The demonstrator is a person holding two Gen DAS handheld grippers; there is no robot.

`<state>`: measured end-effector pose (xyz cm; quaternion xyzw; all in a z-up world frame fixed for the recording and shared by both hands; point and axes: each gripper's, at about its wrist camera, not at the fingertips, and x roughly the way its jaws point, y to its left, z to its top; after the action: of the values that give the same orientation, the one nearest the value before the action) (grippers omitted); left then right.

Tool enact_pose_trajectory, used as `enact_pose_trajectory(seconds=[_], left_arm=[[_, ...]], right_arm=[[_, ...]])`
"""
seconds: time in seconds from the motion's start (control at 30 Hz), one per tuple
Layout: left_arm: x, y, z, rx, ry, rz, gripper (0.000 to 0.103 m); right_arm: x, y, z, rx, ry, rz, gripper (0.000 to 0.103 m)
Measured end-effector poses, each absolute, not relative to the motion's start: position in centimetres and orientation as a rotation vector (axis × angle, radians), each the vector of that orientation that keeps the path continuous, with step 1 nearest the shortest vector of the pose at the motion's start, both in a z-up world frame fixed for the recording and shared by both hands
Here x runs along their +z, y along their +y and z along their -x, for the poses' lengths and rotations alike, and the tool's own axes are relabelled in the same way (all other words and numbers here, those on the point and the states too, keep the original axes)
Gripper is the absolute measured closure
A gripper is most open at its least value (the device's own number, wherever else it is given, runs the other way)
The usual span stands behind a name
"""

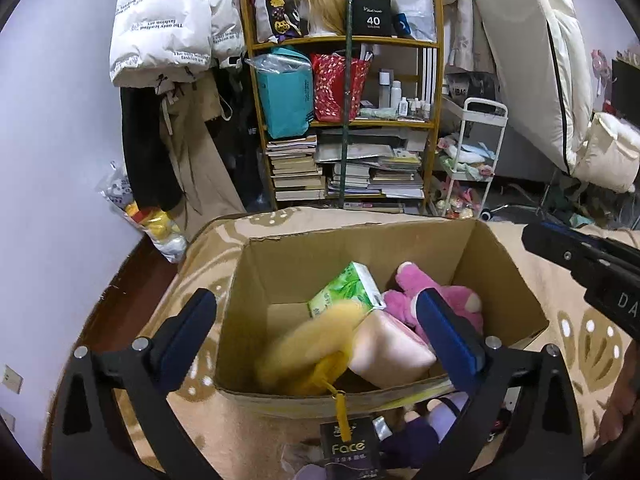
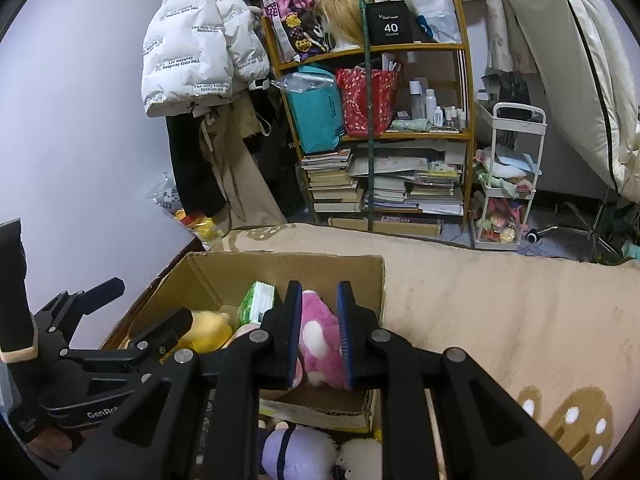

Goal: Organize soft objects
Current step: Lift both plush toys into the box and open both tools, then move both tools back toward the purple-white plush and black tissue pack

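Cardboard box (image 1: 500, 280) standing open-topped on a beige patterned rug (image 2: 500, 320), placed as the collecting bin for the soft items, flaps out of the way for entry from above.

Inside the box: pink plush toy (image 1: 424, 296) against the right-hand wall, green tissue pack (image 1: 346, 288) tilted on edge toward the far wall, pale pink soft block (image 1: 390, 354) lying near the front wall, yellow plush toy (image 1: 316, 354) at the front, blurred, probably just let go or falling.

Left tongs (image 1: 316, 320) spread wide over the box mouth, nothing between the fingers; yellow tag and dark "Face" label hanging just below the front wall, seemingly attached to the yellow toy.

Right tongs (image 2: 320, 320) narrowed to a small gap, poised above the box, pink plush toy (image 2: 320, 336) seen through the gap; contact between pads and plush not resolvable, so gripping or merely hovering cannot be told.

Long axis of the pink plush toy running roughly from near wall to far wall, rounded end toward the far wall. Long axis of the yellow plush toy slanted, upper end toward the tissue pack, lower end at the front wall.

Further plush items, purple (image 2: 296, 448) and white (image 2: 356, 456), lying outside the box at its near side, presumably awaiting transfer.
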<state>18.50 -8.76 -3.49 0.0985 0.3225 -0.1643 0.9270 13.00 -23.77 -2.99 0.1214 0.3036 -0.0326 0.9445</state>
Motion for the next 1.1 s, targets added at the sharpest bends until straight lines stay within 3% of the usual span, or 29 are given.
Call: enact_pose_trajectory(seconds=[0.17,0.2,0.3,0.47,0.53,0.63,0.8,1.1], left_arm=[[-3.1,-8.6,-18.0,-0.287,0.642,-0.256,0.004],[-2.9,-8.5,-17.6,-0.275,0.629,-0.274,0.004],[-2.5,-8.1,-16.9,-0.256,0.622,-0.293,0.004],[-2.0,-6.6,-15.5,-0.229,0.667,-0.283,0.004],[-1.9,-6.0,-14.9,-0.206,0.685,-0.297,0.004],[-1.7,-4.9,-14.2,-0.188,0.725,-0.284,0.004],[-1.7,-3.0,-13.0,-0.182,0.788,-0.260,0.004],[-2.3,-0.9,-10.5,-0.189,0.863,-0.229,0.004]], right_arm=[[-3.1,-23.9,-12.6,-0.051,0.642,-0.259,0.084],[-3.1,-23.8,-12.4,-0.048,0.648,-0.257,0.079],[-3.0,-23.7,-11.7,-0.056,0.657,-0.256,0.048],[-2.7,-23.4,-10.2,-0.055,0.671,-0.266,0.036],[-2.7,-23.3,-9.6,-0.059,0.677,-0.265,0.023],[-2.6,-22.9,-8.6,-0.057,0.689,-0.260,0.011],[-2.8,-22.3,-7.3,-0.051,0.726,-0.254,0.001],[-3.8,-21.6,-4.5,-0.069,0.772,-0.273,0.000]])
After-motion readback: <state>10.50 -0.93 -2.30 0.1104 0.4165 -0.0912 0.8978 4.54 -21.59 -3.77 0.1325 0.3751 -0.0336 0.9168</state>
